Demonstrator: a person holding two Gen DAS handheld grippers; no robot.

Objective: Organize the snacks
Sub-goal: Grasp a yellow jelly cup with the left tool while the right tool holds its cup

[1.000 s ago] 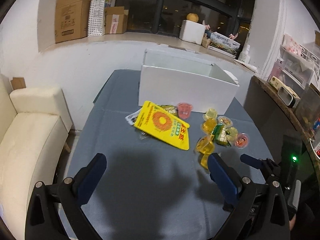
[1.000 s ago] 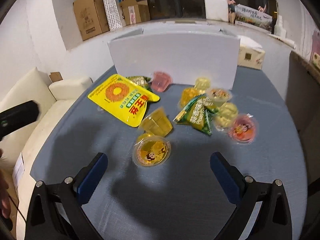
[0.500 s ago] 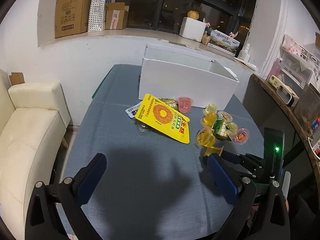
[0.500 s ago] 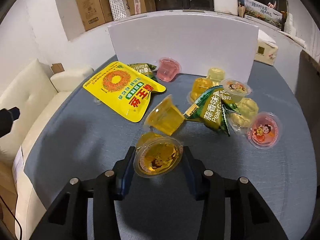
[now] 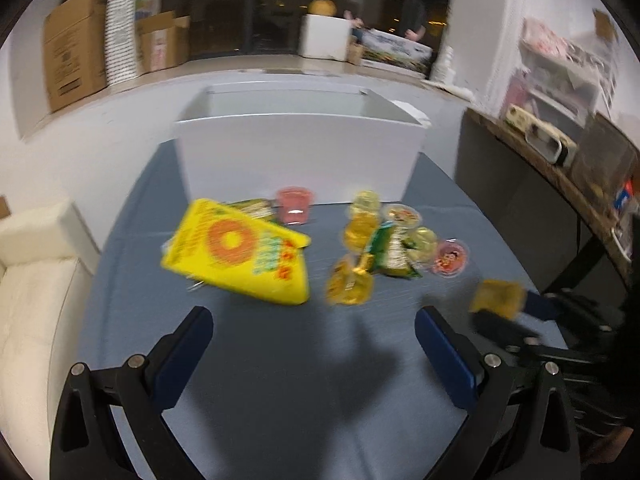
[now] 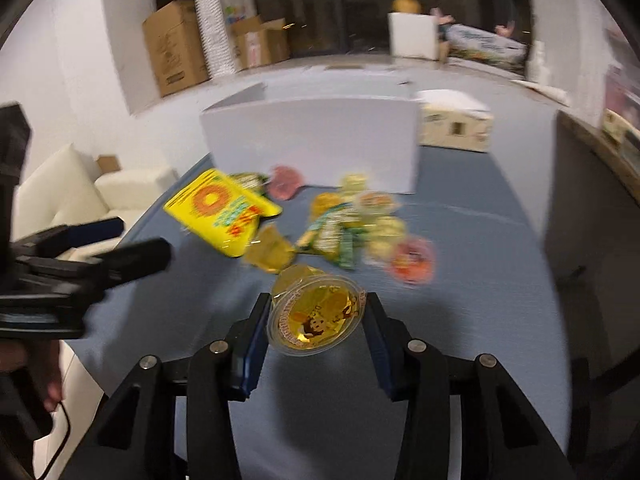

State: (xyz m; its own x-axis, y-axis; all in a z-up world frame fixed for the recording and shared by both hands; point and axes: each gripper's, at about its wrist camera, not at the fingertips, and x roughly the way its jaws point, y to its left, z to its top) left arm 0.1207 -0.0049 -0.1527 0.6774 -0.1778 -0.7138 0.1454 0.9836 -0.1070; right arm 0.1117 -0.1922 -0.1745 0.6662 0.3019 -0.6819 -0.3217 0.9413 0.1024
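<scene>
A: Snacks lie clustered mid-way across the blue surface [image 5: 280, 380], just before the white box [image 5: 296, 156] at 12 o'clock. Bare cloth runs from the pile to the near edge; the right edge falls off beside a dark wooden counter [image 5: 560, 176].

B: Count?

A: One yellow snack bag [image 5: 240, 252] at 11 o'clock, green packets [image 5: 390, 254] whose number blur hides, one pink jelly cup [image 5: 295, 204], one red-lidded cup [image 5: 450, 258], several yellow ones.

B: The grippers?

A: The right hand-held gripper [image 6: 316, 320] pinches a yellow jelly cup [image 6: 316, 320] by its sides, lid facing the camera, lifted above the cloth. The left hand-held gripper [image 5: 314, 336] is spread wide, holding nothing, level over the bare near stretch.
</scene>
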